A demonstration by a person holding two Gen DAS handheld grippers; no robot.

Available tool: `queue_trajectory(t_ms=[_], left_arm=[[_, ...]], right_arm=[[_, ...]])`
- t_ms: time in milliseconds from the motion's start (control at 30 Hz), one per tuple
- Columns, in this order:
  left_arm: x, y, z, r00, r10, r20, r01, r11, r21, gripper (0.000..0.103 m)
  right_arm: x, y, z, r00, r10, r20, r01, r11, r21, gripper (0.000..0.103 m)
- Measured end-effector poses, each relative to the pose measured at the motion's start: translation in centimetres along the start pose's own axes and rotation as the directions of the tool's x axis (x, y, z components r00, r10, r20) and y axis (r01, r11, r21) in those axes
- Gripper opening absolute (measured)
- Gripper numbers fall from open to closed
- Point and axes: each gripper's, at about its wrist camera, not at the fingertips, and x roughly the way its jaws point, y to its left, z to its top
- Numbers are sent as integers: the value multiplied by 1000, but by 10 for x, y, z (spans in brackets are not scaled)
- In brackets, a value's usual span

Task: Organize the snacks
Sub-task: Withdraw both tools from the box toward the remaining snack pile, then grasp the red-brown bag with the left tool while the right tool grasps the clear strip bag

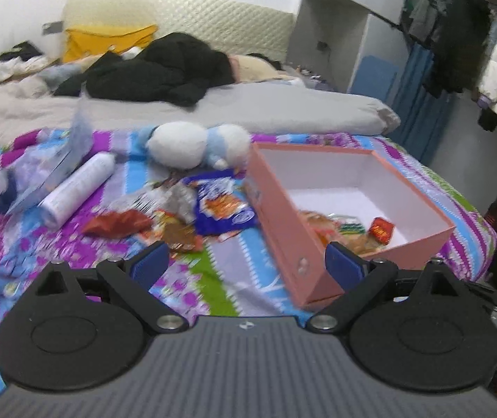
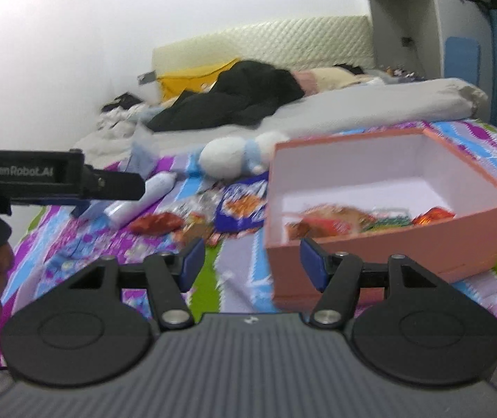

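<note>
A pink box [image 1: 283, 209] [image 2: 387, 247] with a white inside lies on the patterned bedspread and holds a few snack packets [image 1: 380, 230] [image 2: 332, 223]. Left of it a loose pile of snacks covers the bedspread: a blue bag [image 1: 220, 205] [image 2: 241, 205], a red packet [image 1: 119, 224] [image 2: 156, 223] and several small wrappers. My left gripper [image 1: 248, 264] stands open above the bedspread, its right finger in front of the box's near wall. My right gripper [image 2: 251, 261] is open with nothing between its fingers, just before the box's near left corner. The left gripper's body [image 2: 56, 177] shows at the left of the right wrist view.
A white spray can [image 1: 77, 188] [image 2: 140, 195] and a white-and-blue plush toy [image 1: 196, 144] [image 2: 238, 155] lie behind the snack pile. A grey duvet [image 1: 283, 104] and black clothes [image 1: 164, 69] cover the far bed. Coats hang on a rack [image 1: 474, 45] at the right.
</note>
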Motion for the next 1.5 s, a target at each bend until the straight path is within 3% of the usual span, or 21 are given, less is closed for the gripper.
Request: queue_trajectory(t_ms=[267,367,767,1133,1300,1500], left_arm=[[9,57,-39,994,106,-40,-110,987,-121,98],[20,83,-51,990,133,-55,-141,974,-180,97],[99,160,-55,980,194,-43,-198,930,-310,97],[183,211,-32,982,169,-86,-187,940,-284,92],[213,227,-13,980,184,-82,-197,959,-205,92],[240,237,-4,979,168,-112,-184,971,-151,90]], right_arm=[[27,36,-15,988,110,-105,-119,989,-83,63],[39,47,-19,985,119,-122,-133,985,-113,86],[126,62,-12,985,99,-138,-112,989,-97,86],[230,74,5,987,32,-156,-32,999,0,86],[272,77,10,985,-14,-174,26,997,66,86],[307,91,5,969,-116,-218,119,993,3,86]])
